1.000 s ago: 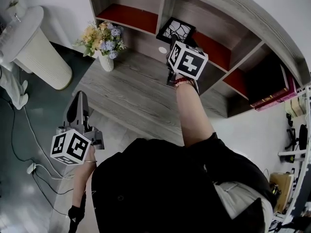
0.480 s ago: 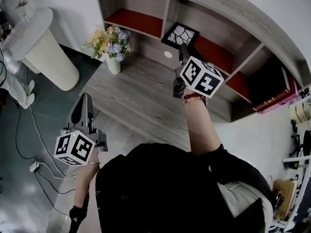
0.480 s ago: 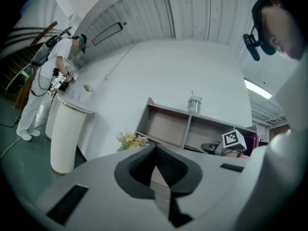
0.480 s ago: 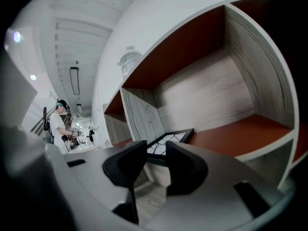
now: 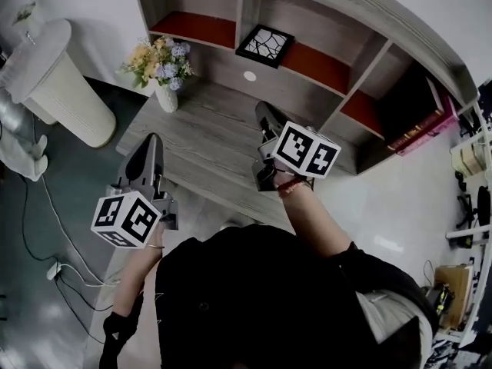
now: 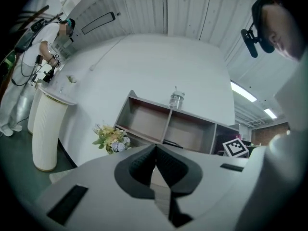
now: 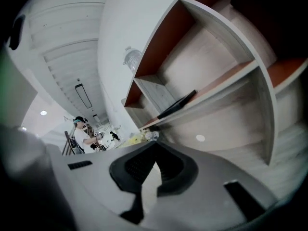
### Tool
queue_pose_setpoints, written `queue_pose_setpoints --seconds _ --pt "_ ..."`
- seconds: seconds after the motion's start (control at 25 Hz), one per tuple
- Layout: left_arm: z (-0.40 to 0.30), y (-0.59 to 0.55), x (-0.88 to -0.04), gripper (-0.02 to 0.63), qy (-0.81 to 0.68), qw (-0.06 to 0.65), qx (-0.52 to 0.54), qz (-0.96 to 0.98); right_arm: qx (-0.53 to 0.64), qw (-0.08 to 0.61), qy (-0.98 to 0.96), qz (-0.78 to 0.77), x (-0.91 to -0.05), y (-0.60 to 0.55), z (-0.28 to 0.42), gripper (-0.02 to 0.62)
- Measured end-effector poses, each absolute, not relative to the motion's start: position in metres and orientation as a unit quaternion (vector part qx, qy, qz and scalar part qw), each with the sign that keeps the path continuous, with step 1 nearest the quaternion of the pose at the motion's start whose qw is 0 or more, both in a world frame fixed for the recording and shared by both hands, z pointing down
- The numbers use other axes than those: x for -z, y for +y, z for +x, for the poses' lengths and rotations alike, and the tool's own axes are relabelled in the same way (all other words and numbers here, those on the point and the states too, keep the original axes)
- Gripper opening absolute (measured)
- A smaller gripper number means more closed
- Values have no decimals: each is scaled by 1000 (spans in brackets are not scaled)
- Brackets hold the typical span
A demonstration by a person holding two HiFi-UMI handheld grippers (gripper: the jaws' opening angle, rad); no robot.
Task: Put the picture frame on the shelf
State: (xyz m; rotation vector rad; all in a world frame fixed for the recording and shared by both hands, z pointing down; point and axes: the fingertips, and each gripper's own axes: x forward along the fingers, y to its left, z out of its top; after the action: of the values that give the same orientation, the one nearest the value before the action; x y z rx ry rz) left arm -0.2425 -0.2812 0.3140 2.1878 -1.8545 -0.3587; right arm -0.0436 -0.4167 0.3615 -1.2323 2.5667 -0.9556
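Wooden shelf (image 5: 321,15) holds one picture frame (image 5: 265,45) ahead of two empty grippers, left gripper (image 5: 151,143) clenched, right gripper (image 5: 263,112) just closed; one bouquet (image 5: 161,58) ahead-left.

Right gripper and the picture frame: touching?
Apart. Head view: the picture frame lies in a shelf compartment; the right gripper, fingers just closed on nothing, is over the desk, bare wood between them.
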Motion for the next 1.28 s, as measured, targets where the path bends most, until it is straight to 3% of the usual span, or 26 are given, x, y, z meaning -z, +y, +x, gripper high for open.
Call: queue_pose_setpoints --seconds 0.32,0.76,1.28 --pt "-186 -272 -313 11 -578 131 120 796 387 29 853 -348 -400 -320 -52 2" --pt "-131 -222 -325 11 -533 126 92 832 180 -26 889 -420 -366 -261 -8 3" --pt "-101 -198 -309 11 -539 72 87 835 62 -4 875 -479 -304 -257 26 3"
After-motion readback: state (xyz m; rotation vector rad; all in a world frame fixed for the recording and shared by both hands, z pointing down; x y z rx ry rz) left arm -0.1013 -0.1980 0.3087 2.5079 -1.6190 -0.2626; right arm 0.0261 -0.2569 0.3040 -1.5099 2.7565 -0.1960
